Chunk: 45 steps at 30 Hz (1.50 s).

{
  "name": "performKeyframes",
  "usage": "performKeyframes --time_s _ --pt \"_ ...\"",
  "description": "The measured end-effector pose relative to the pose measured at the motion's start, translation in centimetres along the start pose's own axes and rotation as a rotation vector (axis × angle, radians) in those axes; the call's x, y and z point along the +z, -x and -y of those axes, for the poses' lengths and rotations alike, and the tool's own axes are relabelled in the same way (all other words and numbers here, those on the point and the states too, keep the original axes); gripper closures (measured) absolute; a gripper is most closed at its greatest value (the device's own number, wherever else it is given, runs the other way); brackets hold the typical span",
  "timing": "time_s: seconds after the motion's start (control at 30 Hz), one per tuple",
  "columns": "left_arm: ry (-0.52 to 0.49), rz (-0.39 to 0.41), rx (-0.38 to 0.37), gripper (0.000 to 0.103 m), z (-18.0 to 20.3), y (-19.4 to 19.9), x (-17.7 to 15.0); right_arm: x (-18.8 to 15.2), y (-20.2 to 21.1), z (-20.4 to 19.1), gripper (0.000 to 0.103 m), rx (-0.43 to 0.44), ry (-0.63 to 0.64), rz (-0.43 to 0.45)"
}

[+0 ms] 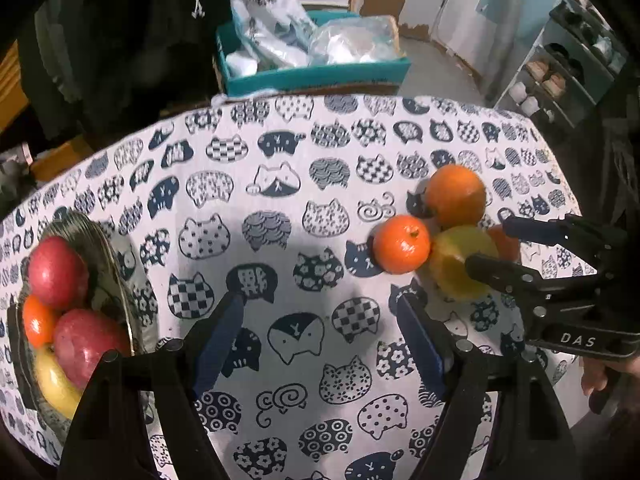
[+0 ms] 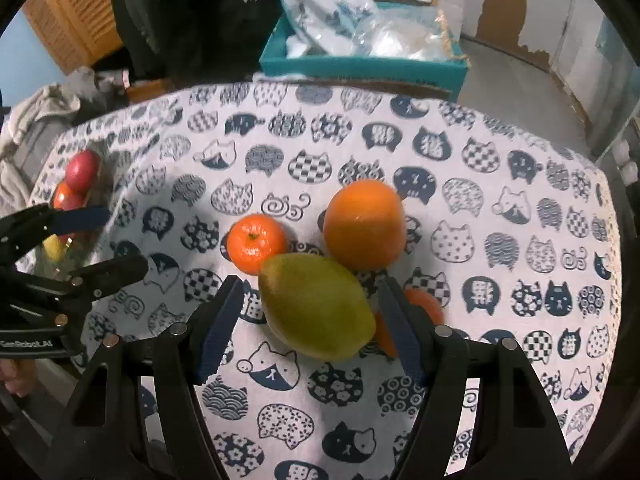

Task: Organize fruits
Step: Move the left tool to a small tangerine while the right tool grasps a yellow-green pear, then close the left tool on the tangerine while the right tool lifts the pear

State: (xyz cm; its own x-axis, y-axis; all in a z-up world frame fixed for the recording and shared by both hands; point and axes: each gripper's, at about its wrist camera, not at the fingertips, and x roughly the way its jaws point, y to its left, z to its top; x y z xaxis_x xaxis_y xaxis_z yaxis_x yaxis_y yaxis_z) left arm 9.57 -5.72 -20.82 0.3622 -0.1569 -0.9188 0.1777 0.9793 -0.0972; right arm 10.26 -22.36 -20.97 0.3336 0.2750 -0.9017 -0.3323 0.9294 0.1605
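The right gripper (image 2: 310, 320) has its jaws spread wide, one on either side of a yellow-green lemon (image 2: 316, 306) that lies on the cat-print tablecloth (image 2: 500, 208). Neither blue pad clearly touches it. The lemon's long axis runs diagonally in the right wrist view, from upper left down to lower right, its blunt nose toward the lower right. A small tangerine (image 2: 256, 243) sits just beside its upper-left end, stem dimple up, and a large orange (image 2: 363, 224) sits just behind it. Another orange fruit (image 2: 424, 304) is mostly hidden behind the right-hand finger, close against the lemon's far side, so that finger stands between the two.

The left gripper (image 1: 322, 336) is also open, holding nothing, over bare cloth in the middle of the table. To its left a glass bowl (image 1: 116, 264) holds two red apples (image 1: 58, 272) (image 1: 88, 344), a tangerine (image 1: 38, 320) and a yellow fruit (image 1: 56, 384) at the bottom. From this view the right gripper (image 1: 486, 244) reaches in from the right, its fingers straddling the lemon (image 1: 456, 260).

Beyond the table edge stands a teal box (image 2: 360, 66) stuffed with plastic bags (image 2: 360, 24).
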Motion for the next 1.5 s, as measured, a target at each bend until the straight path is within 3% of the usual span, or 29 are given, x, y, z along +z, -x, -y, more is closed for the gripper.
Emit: performKeyframes --time_s 0.6,0.87,1.07,1.27,1.5 --pt "0.018 -0.04 0.005 0.023 -0.9 -2.0 -0.4 -0.1 -4.8 -0.5 0.029 -0.047 0.081 -0.091" --pt "0.007 -0.026 -0.018 0.023 -0.1 -2.0 0.4 -0.3 -4.0 0.6 0.032 -0.019 -0.013 -0.05" --pt "0.005 -0.026 -0.055 0.023 0.9 -2.6 1.1 -0.5 -0.6 2.2 0.032 0.011 -0.11 0.034" --pt "-0.03 -0.028 -0.07 0.023 2.9 -3.7 1.6 -0.3 2.9 4.0 0.033 -0.023 -0.193 0.126" --pt "-0.052 -0.042 -0.074 0.023 4.9 -5.5 2.4 -0.7 4.3 7.0 0.033 -0.07 -0.284 0.168"
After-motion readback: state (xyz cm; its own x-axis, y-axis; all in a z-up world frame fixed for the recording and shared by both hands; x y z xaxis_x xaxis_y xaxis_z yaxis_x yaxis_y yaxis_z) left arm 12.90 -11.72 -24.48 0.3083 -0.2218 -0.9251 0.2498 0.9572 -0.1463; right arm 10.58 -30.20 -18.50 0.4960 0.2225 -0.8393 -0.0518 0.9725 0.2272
